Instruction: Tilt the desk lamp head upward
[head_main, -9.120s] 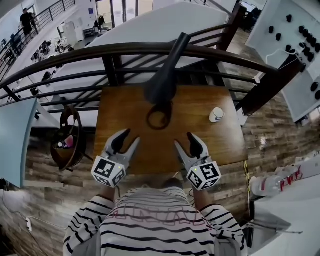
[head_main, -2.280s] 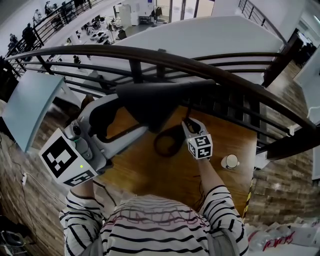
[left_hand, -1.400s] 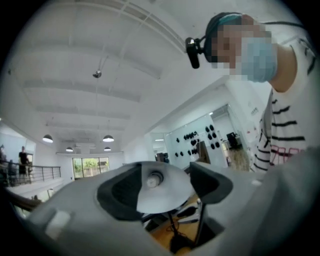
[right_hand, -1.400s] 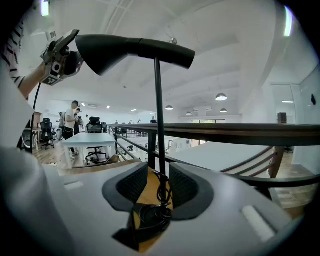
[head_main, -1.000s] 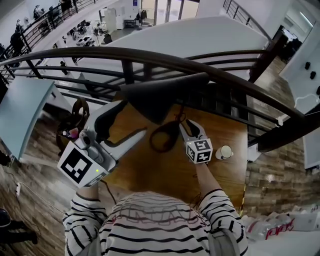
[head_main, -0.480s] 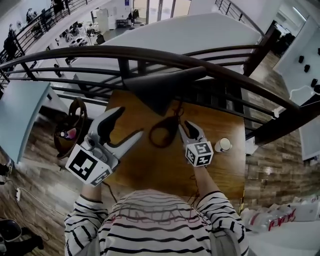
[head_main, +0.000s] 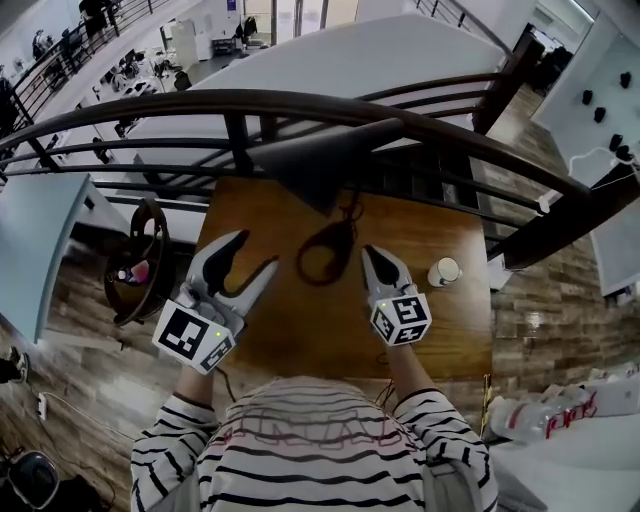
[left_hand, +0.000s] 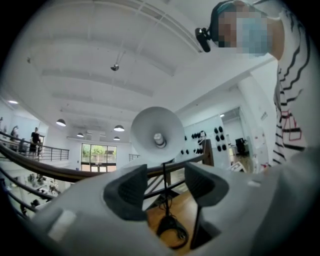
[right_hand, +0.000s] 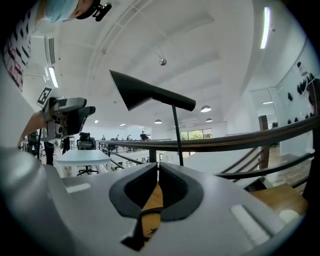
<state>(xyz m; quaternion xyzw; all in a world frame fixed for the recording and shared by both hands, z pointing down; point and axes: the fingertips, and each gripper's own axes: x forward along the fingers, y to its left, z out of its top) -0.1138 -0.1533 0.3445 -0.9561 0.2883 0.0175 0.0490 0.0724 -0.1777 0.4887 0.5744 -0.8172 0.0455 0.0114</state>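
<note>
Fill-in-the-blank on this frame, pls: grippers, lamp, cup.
1. The jaws of the right gripper are ____.
2. The jaws of the left gripper stand ____, holding nothing.
3. In the head view the white cup stands on the table, to the ____ of the lamp head.
4. ____ gripper touches the lamp head.
Answers: shut; open; right; neither.
Note: both pairs of jaws have just been closing, nothing between them.

Left gripper (head_main: 256, 250) lower, right gripper (head_main: 375, 253) back from lamp (head_main: 320, 160); jaws just narrowed, seemingly empty.

Dark lamp head (head_main: 322, 162) over wooden desk (head_main: 330, 335)
</note>
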